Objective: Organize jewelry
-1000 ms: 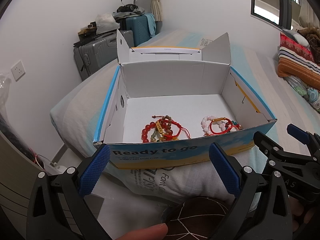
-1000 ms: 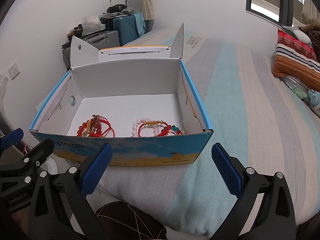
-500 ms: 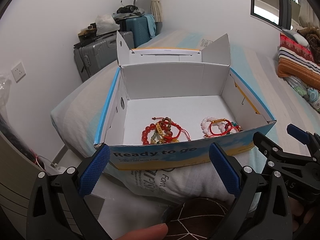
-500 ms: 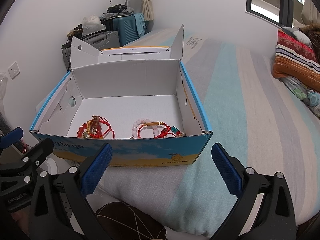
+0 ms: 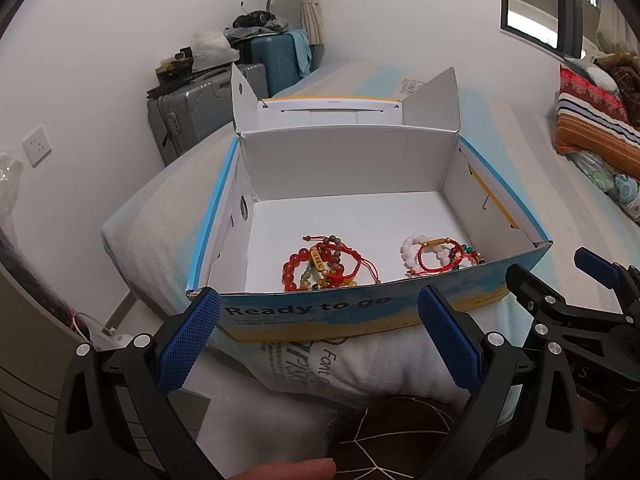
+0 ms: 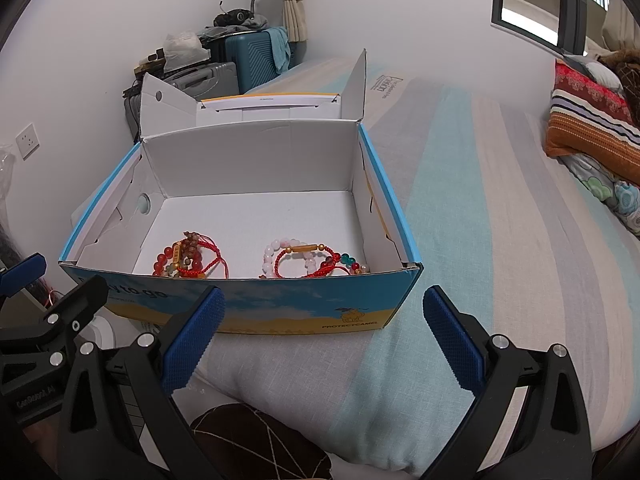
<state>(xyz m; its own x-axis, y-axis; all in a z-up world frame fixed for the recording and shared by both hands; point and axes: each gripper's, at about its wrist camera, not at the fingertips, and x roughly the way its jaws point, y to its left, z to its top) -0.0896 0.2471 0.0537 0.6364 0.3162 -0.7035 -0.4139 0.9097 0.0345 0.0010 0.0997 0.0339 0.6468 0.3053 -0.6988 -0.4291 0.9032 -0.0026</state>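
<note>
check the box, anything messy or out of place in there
Somewhat: the bracelets lie in two tangled heaps, one left and one right, cords and beads overlapping. The box itself looks intact.

"Ready to go" on box (image 5: 360, 312)

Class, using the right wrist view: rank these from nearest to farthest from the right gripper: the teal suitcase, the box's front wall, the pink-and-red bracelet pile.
1. Box's front wall, directly ahead of the right gripper.
2. Pink-and-red bracelet pile, inside, behind that wall.
3. Teal suitcase, against the far wall.
</note>
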